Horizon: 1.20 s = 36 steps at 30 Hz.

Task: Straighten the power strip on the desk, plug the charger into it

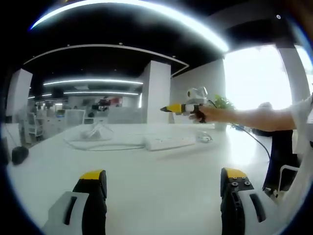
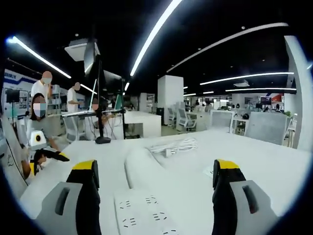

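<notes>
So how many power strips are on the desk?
1. The white power strip lies between the right gripper's open jaws; in the left gripper view it's mid-desk. Others may be hidden.

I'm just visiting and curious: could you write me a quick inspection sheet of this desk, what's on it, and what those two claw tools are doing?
Surface: white desk, bare in front.
Job's things: white rectangular plastic power strip between the right gripper's jaws, untouched; charger not identified.
Clutter: small dark object at the desk's edge; small white item past the strip.
Grippers: left gripper open, nothing held; right gripper open.
Cables: white cord bundle lying loose; thin dark cable running off the desk.
Surroundings: open office, ceiling light strips, white chairs, seated people.
</notes>
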{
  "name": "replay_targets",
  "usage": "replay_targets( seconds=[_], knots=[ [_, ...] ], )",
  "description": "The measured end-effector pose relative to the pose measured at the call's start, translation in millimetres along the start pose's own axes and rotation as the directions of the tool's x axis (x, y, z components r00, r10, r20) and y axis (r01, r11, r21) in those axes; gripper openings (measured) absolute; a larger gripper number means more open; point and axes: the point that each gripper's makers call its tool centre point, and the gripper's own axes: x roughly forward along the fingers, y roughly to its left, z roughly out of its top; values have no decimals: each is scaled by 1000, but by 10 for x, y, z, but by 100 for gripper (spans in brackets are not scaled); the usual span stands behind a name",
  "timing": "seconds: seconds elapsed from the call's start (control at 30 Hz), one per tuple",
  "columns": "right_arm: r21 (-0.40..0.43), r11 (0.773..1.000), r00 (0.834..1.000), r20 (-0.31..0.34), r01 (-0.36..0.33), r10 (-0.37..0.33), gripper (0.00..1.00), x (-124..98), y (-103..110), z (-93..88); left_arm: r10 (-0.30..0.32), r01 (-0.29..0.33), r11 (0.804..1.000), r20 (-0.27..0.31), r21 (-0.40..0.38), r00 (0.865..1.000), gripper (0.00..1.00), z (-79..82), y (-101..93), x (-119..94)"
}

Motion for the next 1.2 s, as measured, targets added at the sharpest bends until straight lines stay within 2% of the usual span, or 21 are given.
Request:
replay_targets(
  seconds=[0.23,0.4,0.67,1.0,1.2],
  knots=[
    [-5,998,998,33,58,-58,96,-165,-102,24,-17,17,1000,-4,3,1000,99,-3,-42,36],
    [-15,995,995,35,99,-98,96,-276,-156,13,-25,25,1000,-5,5,1000,99,2,-68,63],
    [-13,993,992,49,117,-116,97,-474,-173,27,-45,45,999,-10,8,999,99,-11,-130,105],
    [-13,986,986,24,166,-165,97,-791,-238,-108,-58,58,998,-19,12,998,99,-34,-168,125],
    [3,980,979,43,201,-201,96,-1001,-323,-133,-65,66,998,-26,15,998,99,-53,-185,138]
  ],
)
